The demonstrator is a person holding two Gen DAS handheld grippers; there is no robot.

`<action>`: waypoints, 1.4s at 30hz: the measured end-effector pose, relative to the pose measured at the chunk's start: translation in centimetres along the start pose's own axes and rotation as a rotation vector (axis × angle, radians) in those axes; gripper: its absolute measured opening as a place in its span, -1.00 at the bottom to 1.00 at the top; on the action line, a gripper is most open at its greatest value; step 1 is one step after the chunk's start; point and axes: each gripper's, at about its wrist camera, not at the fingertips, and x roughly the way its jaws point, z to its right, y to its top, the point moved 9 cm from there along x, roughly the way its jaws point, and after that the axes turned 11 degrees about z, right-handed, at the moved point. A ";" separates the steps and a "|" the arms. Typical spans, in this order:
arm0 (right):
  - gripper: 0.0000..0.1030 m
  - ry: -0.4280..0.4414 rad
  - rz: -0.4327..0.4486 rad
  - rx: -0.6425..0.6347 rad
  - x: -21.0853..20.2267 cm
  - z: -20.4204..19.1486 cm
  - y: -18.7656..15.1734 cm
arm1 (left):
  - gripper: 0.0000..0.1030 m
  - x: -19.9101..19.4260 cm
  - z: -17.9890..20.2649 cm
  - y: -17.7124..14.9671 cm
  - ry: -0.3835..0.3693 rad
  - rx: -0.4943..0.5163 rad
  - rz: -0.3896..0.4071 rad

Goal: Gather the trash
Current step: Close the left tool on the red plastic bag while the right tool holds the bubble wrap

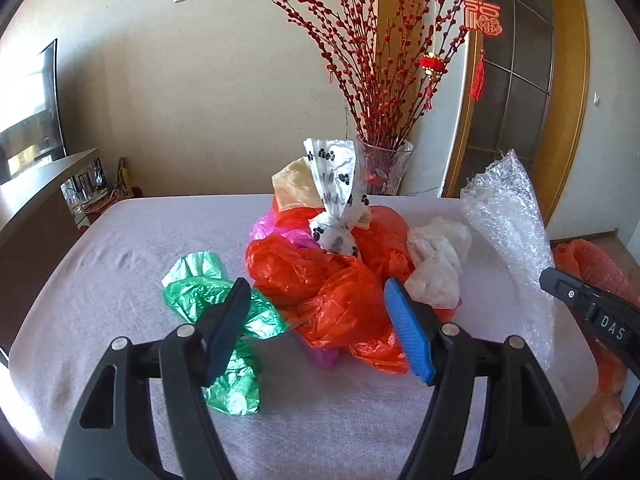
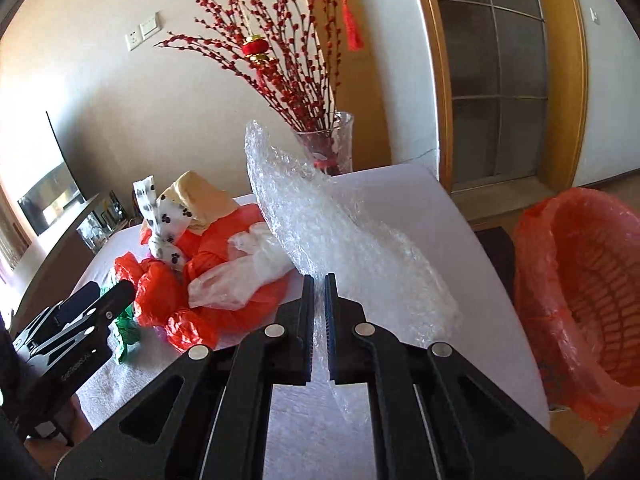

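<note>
I see the bench draped in a pale lilac cloth [image 1: 120,264] filling most of both views, with the trash heaped at its middle. Off its right edge stands the woven basket lined with an orange-red plastic bag [image 2: 580,280], its mouth tipped toward me. My right claw [image 2: 319,320] is pinched nearly closed on the big crumpled sheet of clear bubble wrap [image 2: 320,216], which rises tilted above the bench's right side, near the basket. The largest piece in the heap is the crumpled orange-red plastic bag [image 1: 320,288], and my left claw [image 1: 316,328] hovers just in front of it, spread wide with nothing between its blue pads [image 1: 408,332]. Left of the heap, touching it, lies the crumpled green plastic bag [image 1: 216,304], partly behind the left finger. On the heap's right rests the translucent white plastic bag [image 1: 436,264], and on top sits the knotted white bag printed with black paw marks [image 1: 340,200]. Behind the bench stands a glass vase of red berry branches [image 1: 384,160]
</note>
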 end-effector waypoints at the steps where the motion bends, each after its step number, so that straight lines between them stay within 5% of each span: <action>1: -0.89 -0.003 -0.001 0.005 -0.1 0.4 -0.1 | 0.31 0.2 0.2 -0.1 -0.002 0.004 -0.007; 8: -0.89 0.002 -0.023 0.027 -0.3 1.2 -0.8 | 0.23 1.8 1.6 -0.7 -0.001 0.031 -0.053; 10: -0.89 0.006 -0.030 0.032 -0.4 1.4 -1.0 | -0.19 2.6 1.9 -1.5 -0.009 0.035 -0.089; 18: -0.89 0.008 -0.022 0.034 -1.1 1.6 -0.8 | -0.90 2.1 2.4 -1.0 -0.074 0.007 -0.063; 42: -0.90 0.015 0.039 0.062 -3.3 2.0 0.6 | -0.95 -3.6 3.9 1.8 -0.195 -0.033 0.049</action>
